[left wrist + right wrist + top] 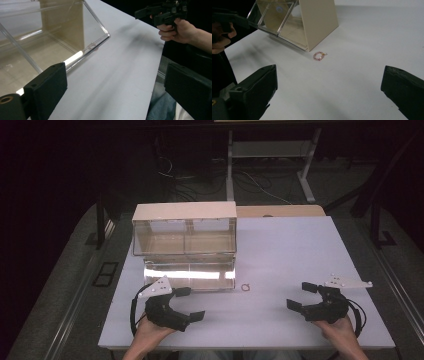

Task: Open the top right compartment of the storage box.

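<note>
The bracelet (245, 287) — a small ring of pinkish beads — lies flat on the white table (280, 250), just off the near right corner of the display box (184, 245). In my right gripper view I see it (320, 55) close to the foot of the box's beige side wall, near it but not touching, with bare table all around it. Nothing holds or touches it.

The display box stands left of the table's middle, with a beige top and sides and a clear front that slopes down toward me. Clear dividers split the inside into compartments. In my left gripper view the clear front edge (82, 53) runs just beside my left-hand jaw, and the bracelet shows as a faint pinkish mark through the corner of the plastic.

My left gripper (187, 304) rests low over the near left part of the table, in front of the box's clear front, its jaws spread wide with nothing between them. It points toward the right, where my other hand (178, 30) is in sight across the table.

My right gripper (302, 296) sits over the near right part of the table, well apart from the bracelet — it points leftward at it, jaws wide apart and empty.
</note>
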Demonstrator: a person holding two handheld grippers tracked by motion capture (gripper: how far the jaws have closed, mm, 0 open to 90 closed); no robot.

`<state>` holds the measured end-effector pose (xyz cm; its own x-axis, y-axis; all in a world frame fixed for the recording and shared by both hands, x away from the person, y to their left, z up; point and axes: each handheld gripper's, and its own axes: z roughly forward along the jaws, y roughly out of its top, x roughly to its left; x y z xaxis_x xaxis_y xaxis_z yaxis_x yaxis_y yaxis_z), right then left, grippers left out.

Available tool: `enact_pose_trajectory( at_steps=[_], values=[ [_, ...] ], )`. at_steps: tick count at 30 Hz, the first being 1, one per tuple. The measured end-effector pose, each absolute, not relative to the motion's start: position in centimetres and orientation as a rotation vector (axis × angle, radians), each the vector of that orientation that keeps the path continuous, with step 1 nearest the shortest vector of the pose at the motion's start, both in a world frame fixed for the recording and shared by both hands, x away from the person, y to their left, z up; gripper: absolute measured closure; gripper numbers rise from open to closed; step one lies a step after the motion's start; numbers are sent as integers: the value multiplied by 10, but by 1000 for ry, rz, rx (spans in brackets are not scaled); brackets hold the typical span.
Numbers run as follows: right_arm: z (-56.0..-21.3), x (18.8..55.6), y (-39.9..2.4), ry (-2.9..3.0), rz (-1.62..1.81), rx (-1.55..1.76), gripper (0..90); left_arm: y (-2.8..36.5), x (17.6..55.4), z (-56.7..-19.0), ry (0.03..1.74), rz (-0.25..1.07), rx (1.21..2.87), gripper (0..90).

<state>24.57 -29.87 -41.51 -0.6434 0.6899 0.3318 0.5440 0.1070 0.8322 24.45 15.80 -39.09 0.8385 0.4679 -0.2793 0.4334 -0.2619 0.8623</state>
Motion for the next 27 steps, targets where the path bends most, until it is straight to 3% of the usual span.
enact_pose_trajectory(
  at_steps=[27],
  values=[
    [-416,246,-300,2220,1565,1260,9,162,265,-344,695,26,1916,138]
  ],
)
